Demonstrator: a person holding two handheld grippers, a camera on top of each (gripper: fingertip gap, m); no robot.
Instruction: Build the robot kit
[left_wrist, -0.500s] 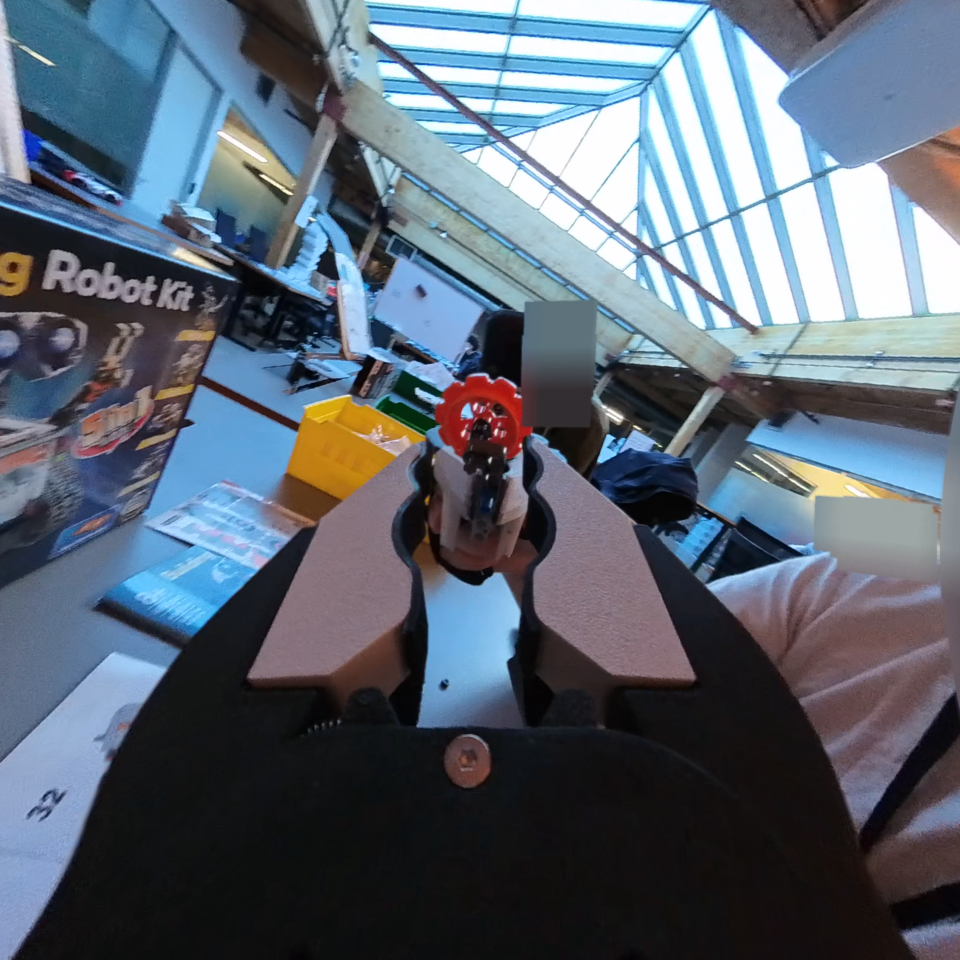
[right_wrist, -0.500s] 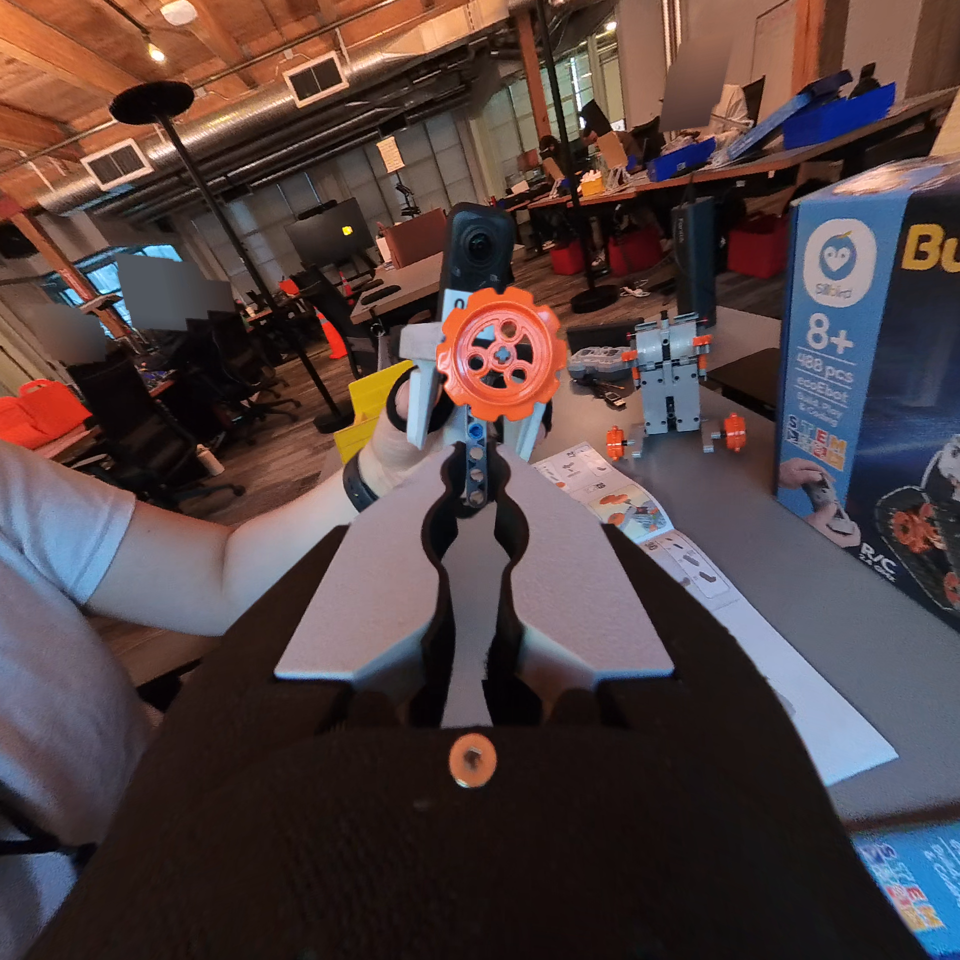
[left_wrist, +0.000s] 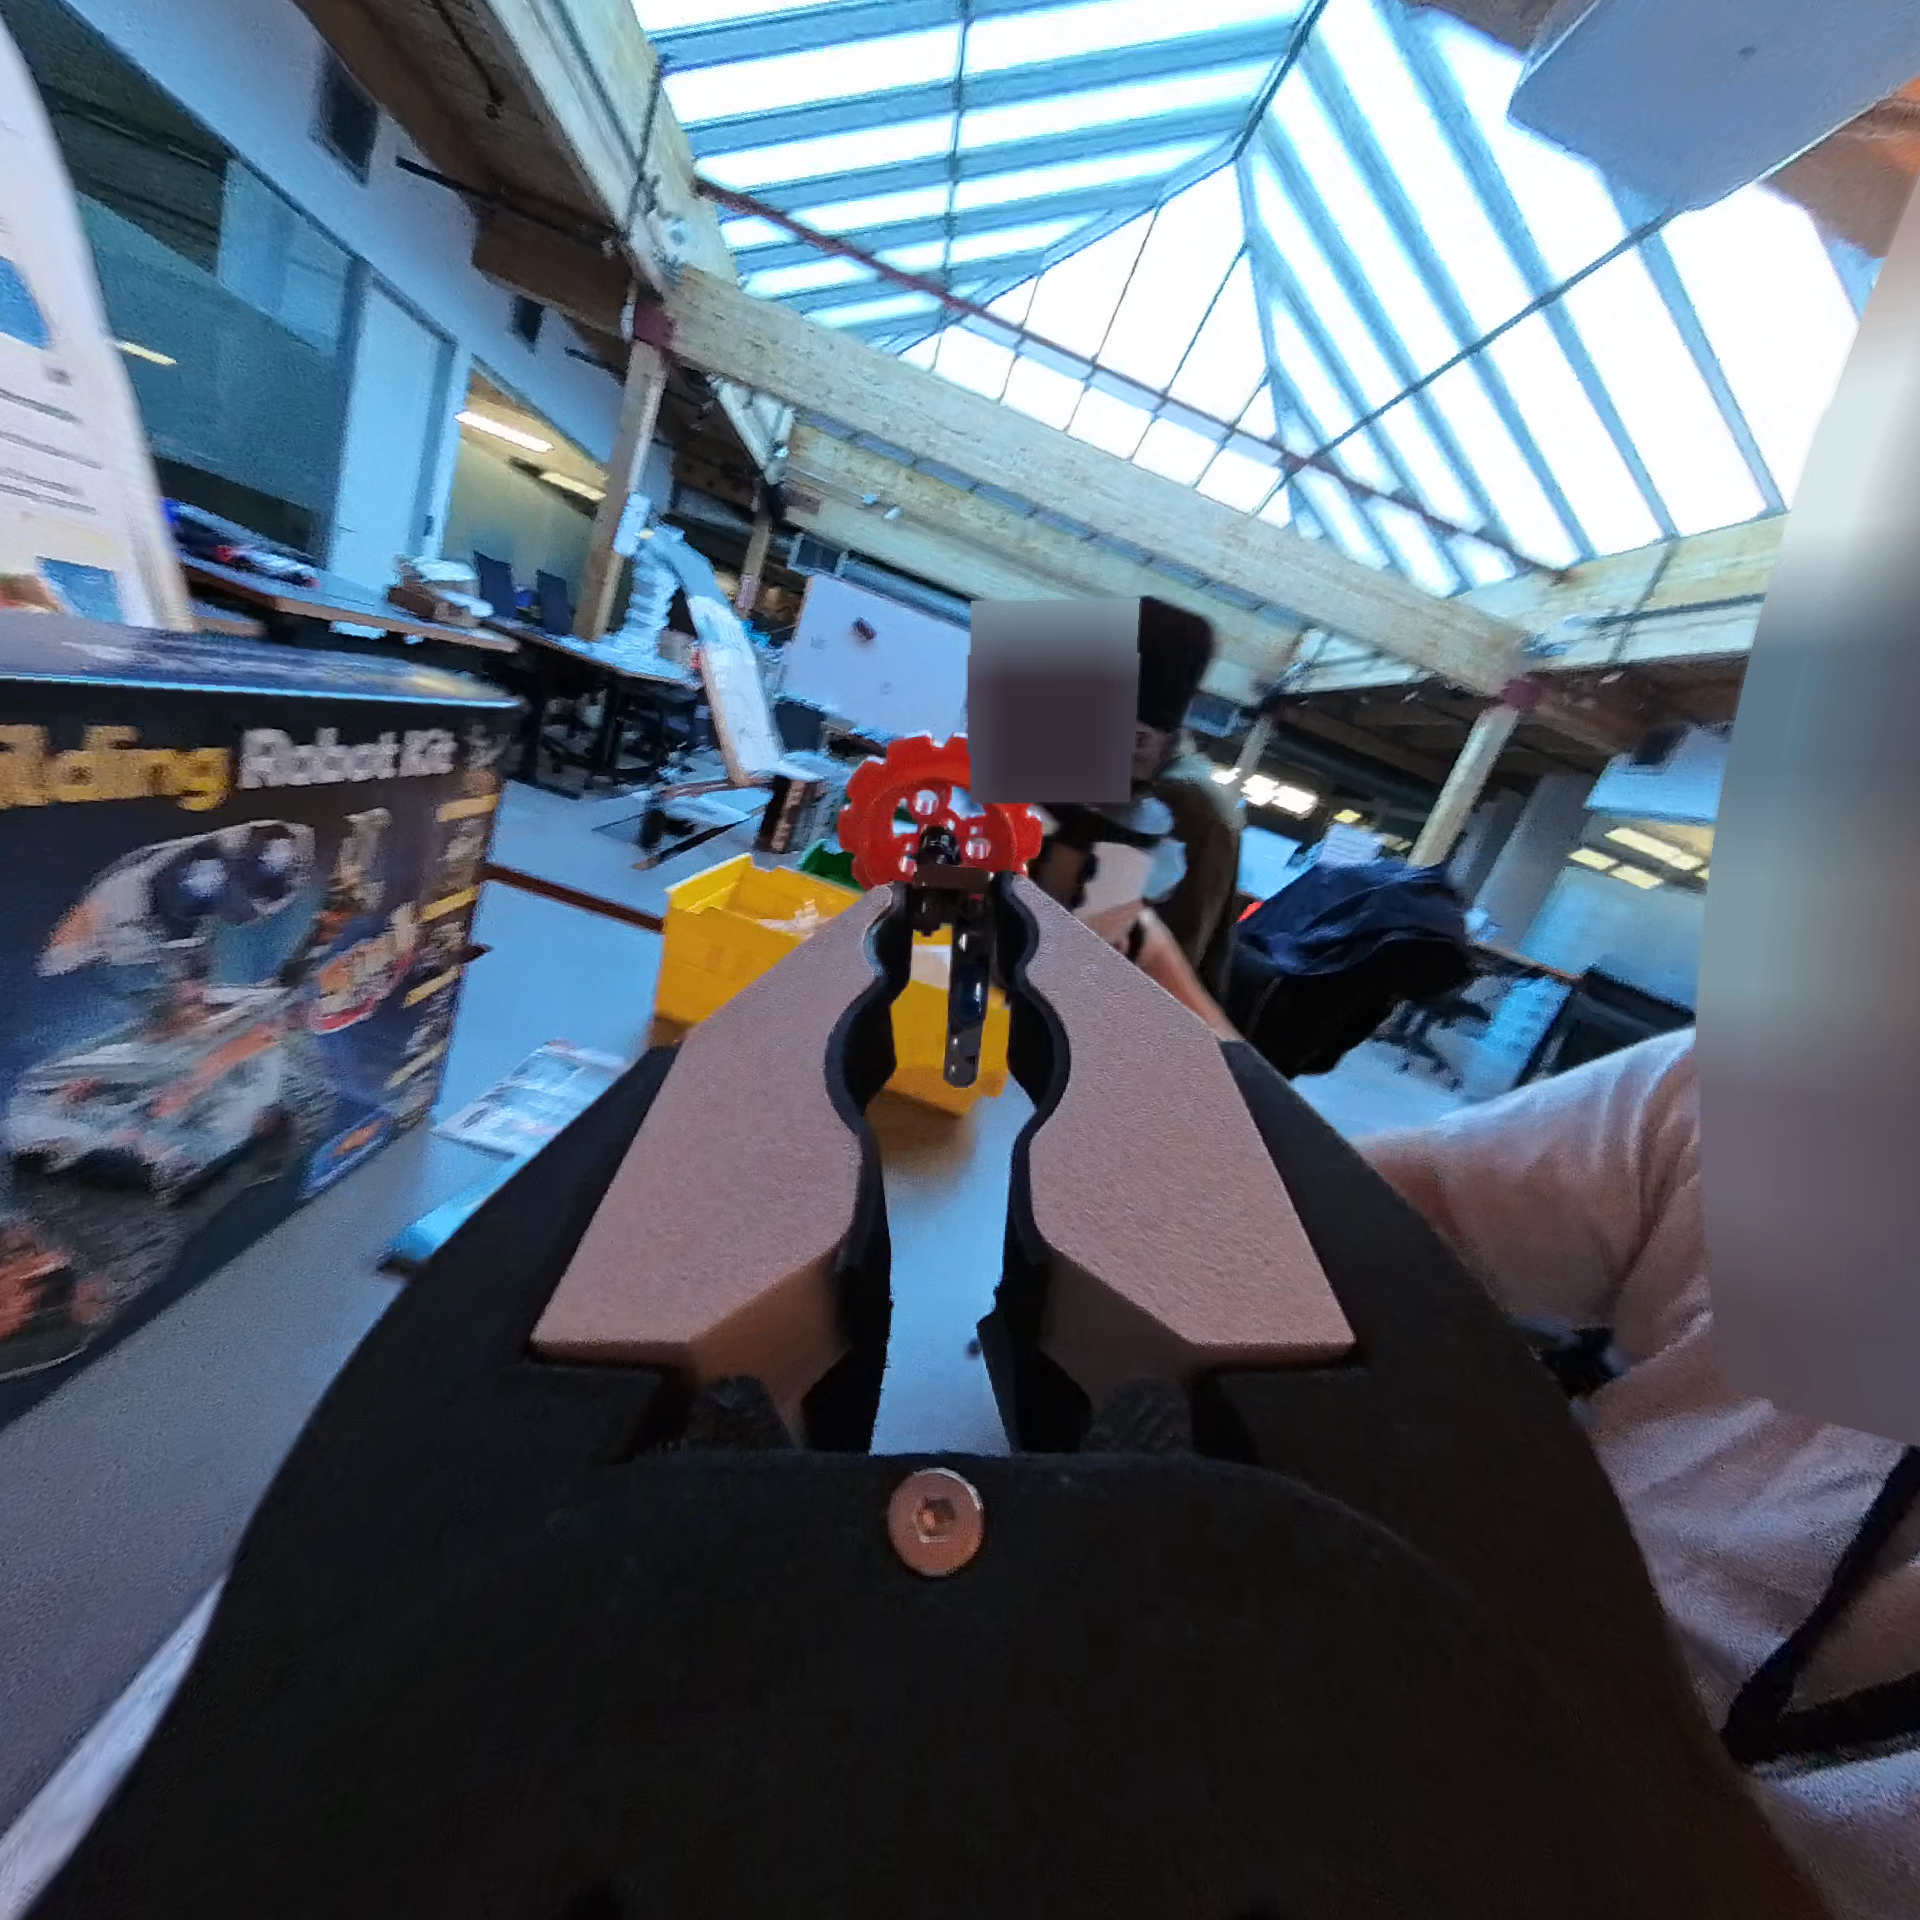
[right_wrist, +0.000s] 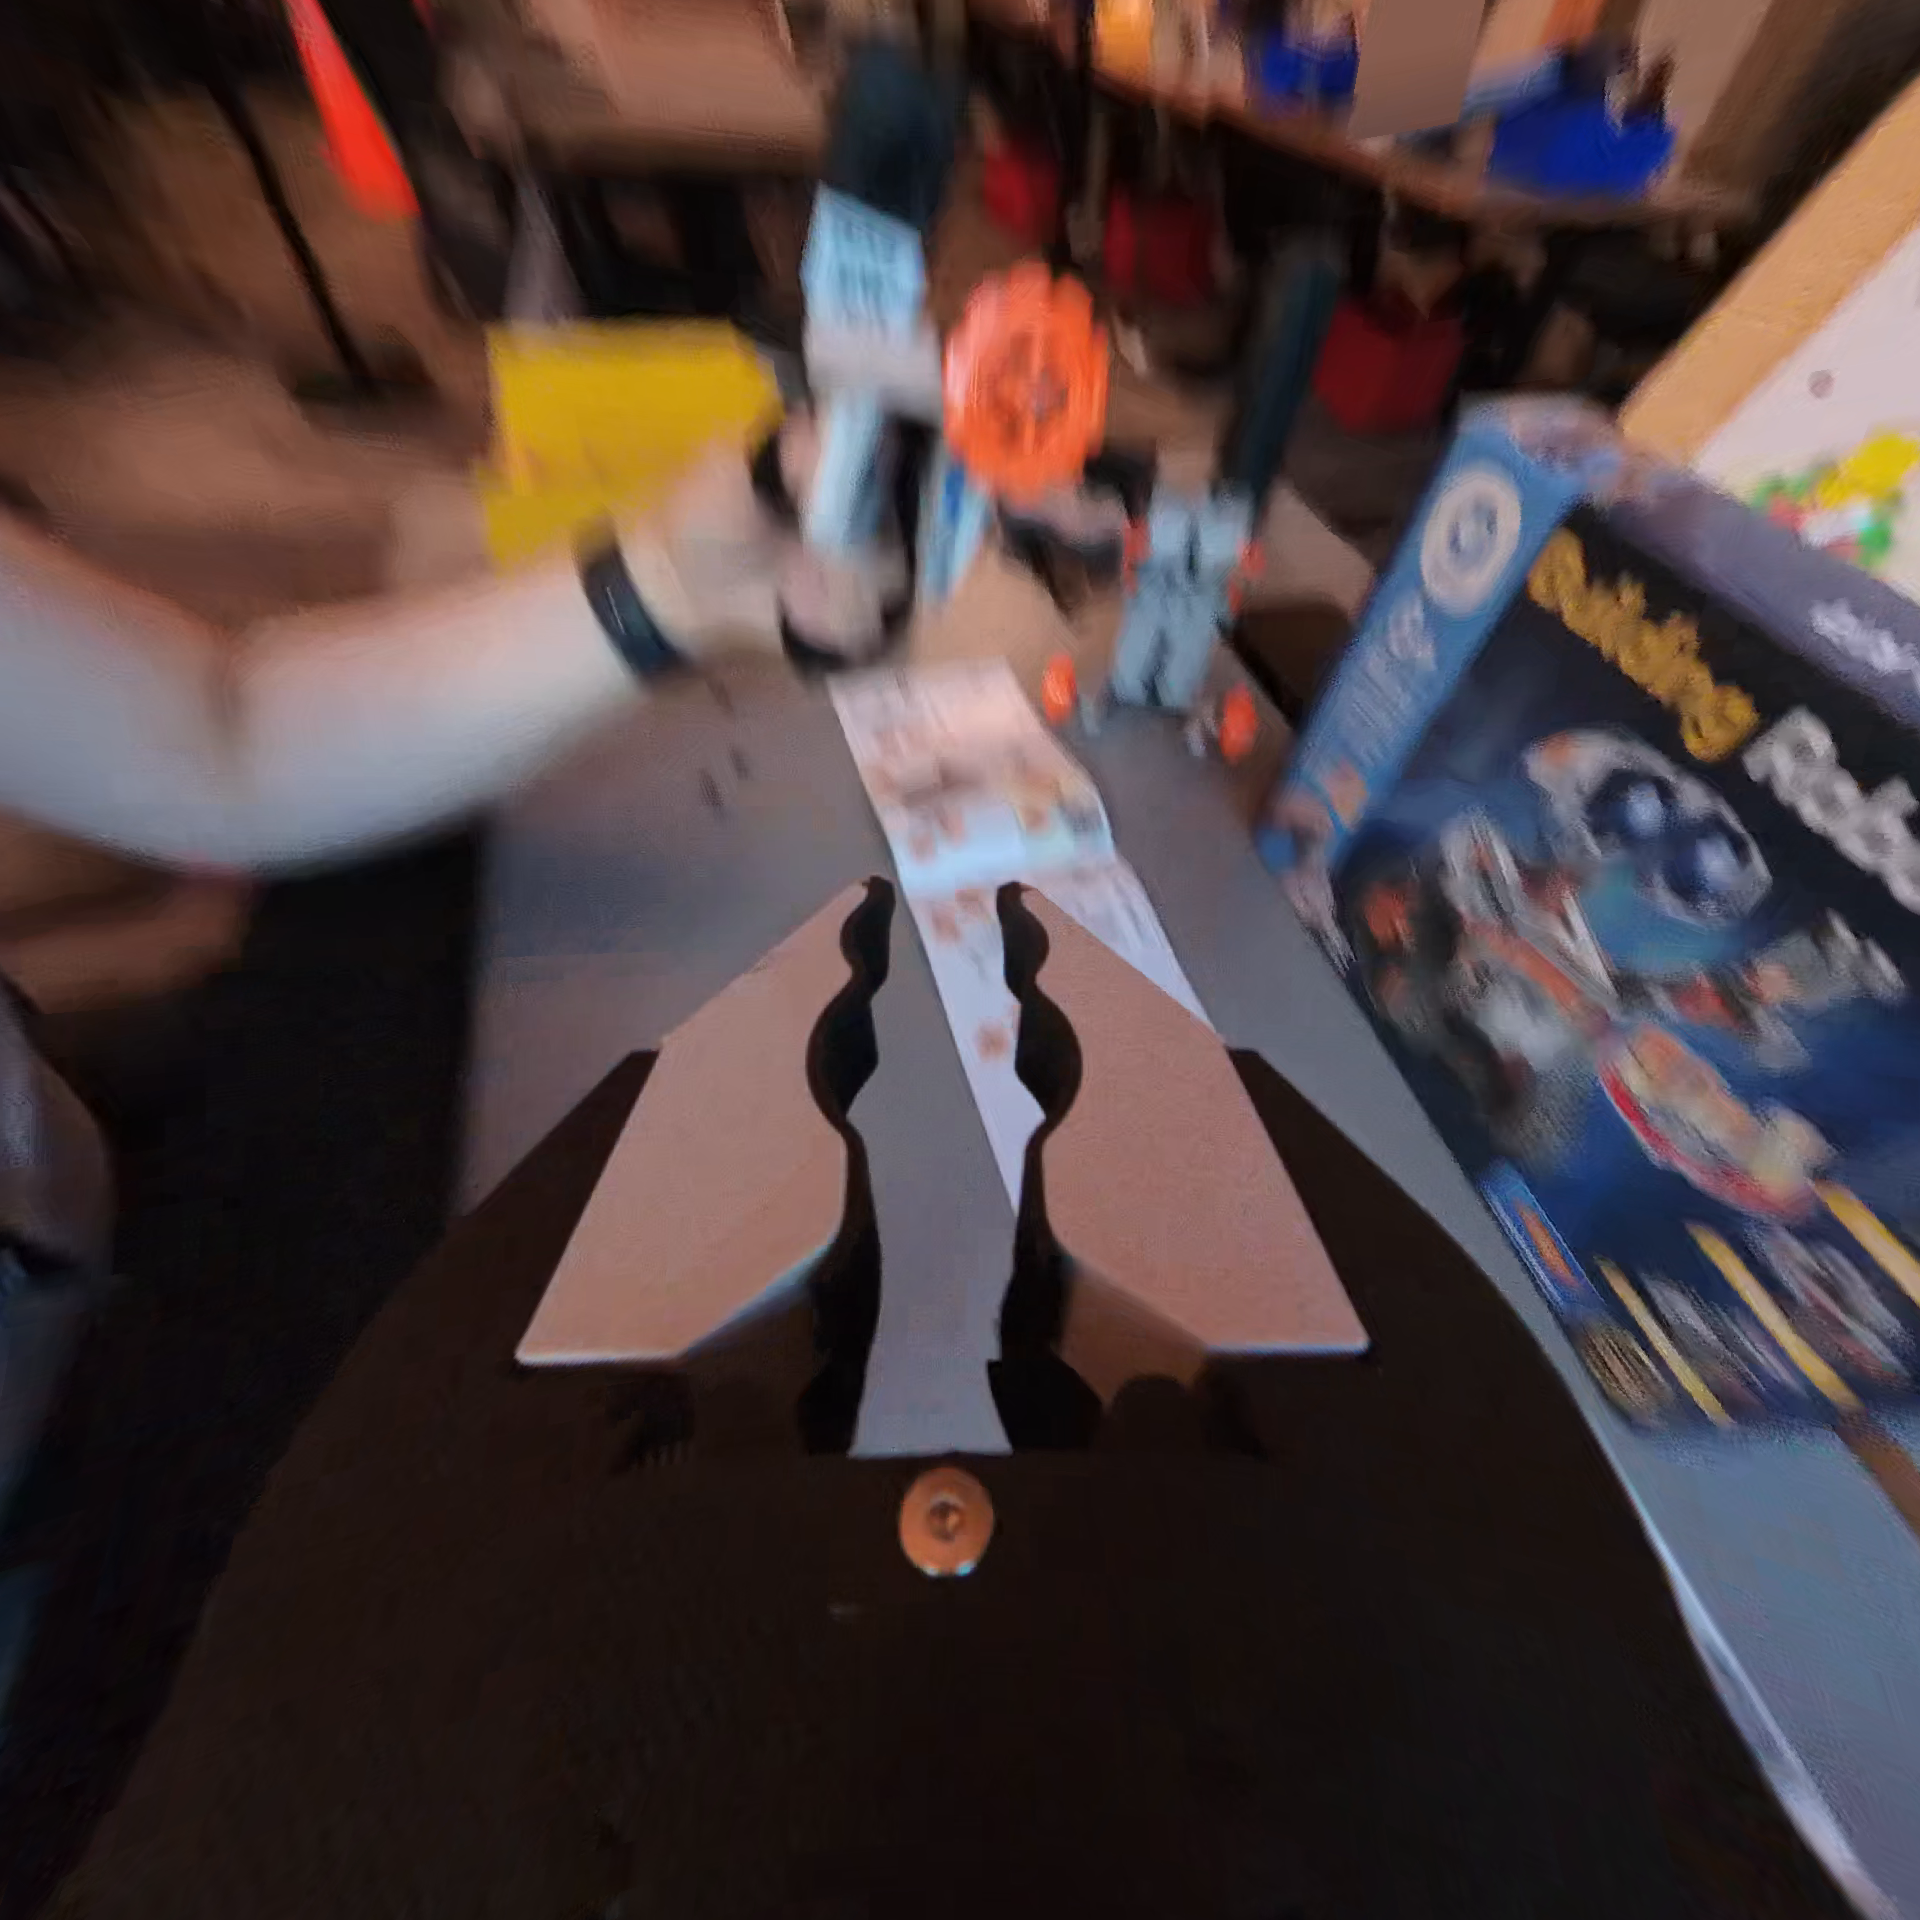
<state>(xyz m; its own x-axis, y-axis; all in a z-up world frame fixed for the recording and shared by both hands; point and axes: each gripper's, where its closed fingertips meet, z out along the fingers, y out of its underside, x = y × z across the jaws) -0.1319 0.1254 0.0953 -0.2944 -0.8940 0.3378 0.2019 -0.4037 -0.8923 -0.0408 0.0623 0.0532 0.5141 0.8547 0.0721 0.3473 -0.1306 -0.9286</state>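
My left gripper is shut on a small dark connector at the hub of an orange-red toothed gear, held up in the air. A thin dark beam hangs from the gear between the fingers. In the blurred right wrist view the gear shows far ahead, beside the left gripper held by a person's hand. My right gripper is low over the grey table. Its jaws stand a little apart with nothing between them.
A dark blue robot kit box stands at the right, seen at the left in the left wrist view. A yellow bin, a printed booklet and a small grey model are on the table. A person's forearm crosses the left. Spacing between my two grippers at the tips: around 12 cm.
My right gripper has let go of the beam under the gear and pulled back and down fast. The gear stays with the left gripper, which has swung to the left.
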